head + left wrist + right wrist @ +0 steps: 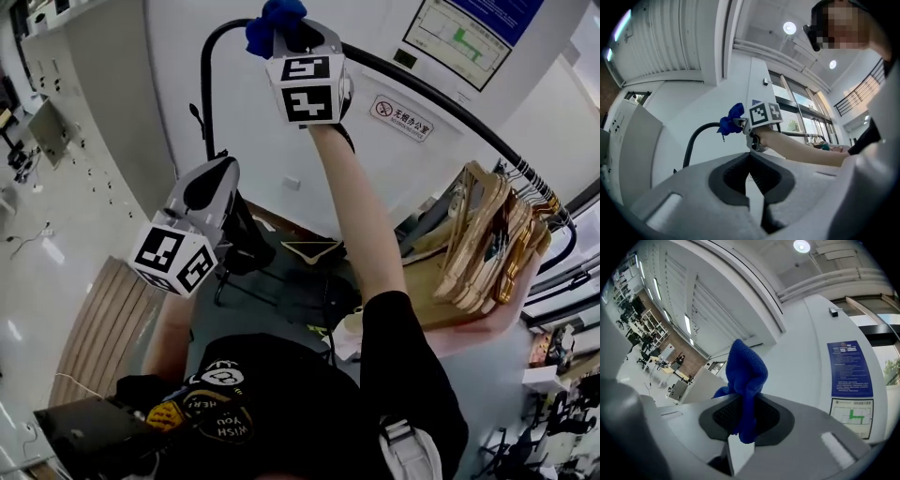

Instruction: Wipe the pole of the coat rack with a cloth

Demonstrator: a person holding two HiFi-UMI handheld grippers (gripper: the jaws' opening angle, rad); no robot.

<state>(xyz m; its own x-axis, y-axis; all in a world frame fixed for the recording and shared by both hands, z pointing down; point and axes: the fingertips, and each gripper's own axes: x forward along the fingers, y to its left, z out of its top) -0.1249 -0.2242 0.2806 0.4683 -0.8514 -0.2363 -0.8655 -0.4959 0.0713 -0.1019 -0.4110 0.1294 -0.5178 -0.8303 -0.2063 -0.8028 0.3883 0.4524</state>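
So the right gripper point(286, 33) is held way up, arm point(361, 216) stretched nearly straight, and its jaws are clamped on a blue cloth point(275, 21). In the right gripper view the cloth point(746, 380) is bunched up between the two dark pads, a fat tuft poking out above them and a bit hanging below, so the right gripper point(743, 420) has a firm hold on it.

The cloth sits at the upper left corner of the coat rack point(553, 211), right where the black pole point(208, 89) bends over into the top rail. From the head view and the left gripper view it looks like the cloth point(731, 123) is touching the pole point(693, 140) at that bend. The right gripper view doesn't show the pole at all, so I can't be 100% sure how hard it's pressed on.

The left gripper point(214, 178) hangs lower and to the left, well apart from the pole, pointing up toward the other one. In its own view the left gripper point(751, 161) has its jaws together, with nothing between them.

A bunch of wooden hangers point(487, 244) hangs packed together near the right end of the rail. The white wall point(281, 150) behind has a small red-and-white sign point(401, 117), and a blue poster point(850, 369) shows in the right gripper view
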